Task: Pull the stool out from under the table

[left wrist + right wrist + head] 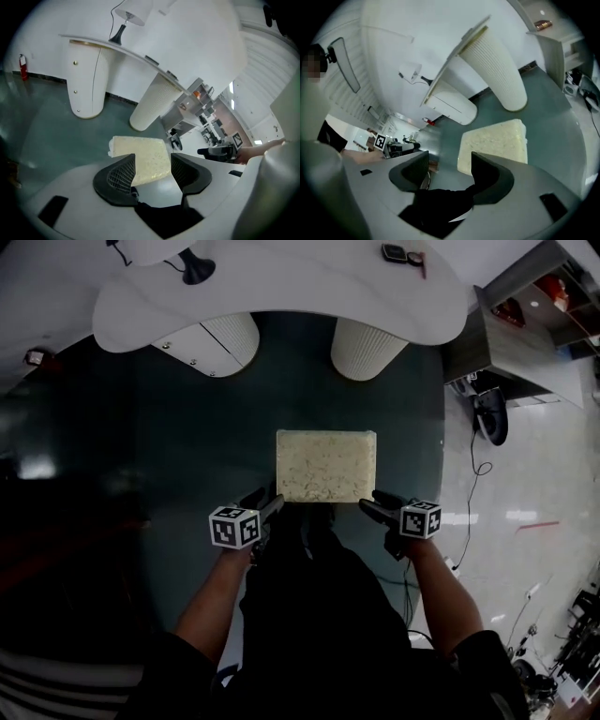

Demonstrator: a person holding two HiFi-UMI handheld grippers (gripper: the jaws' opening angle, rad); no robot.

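Note:
The stool [326, 465] has a cream speckled rectangular top and stands on the dark green floor, in front of the white table [281, 287] and apart from it. My left gripper [270, 505] is at the stool's near left corner. In the left gripper view its jaws [152, 161] stand apart, and the stool's near edge [145, 159] shows in the gap with no pad seen pressing on it. My right gripper [367, 507] is at the near right corner. It is open [449, 164], with the stool [494, 145] just beyond its right jaw.
Two white ribbed table legs [367, 348] [211, 341] stand behind the stool. A black lamp base [195, 268] sits on the table. Grey shelving [525, 324], a dark chair base [492, 415] and a floor cable [478, 465] are at the right. The person's dark trousers fill the near floor.

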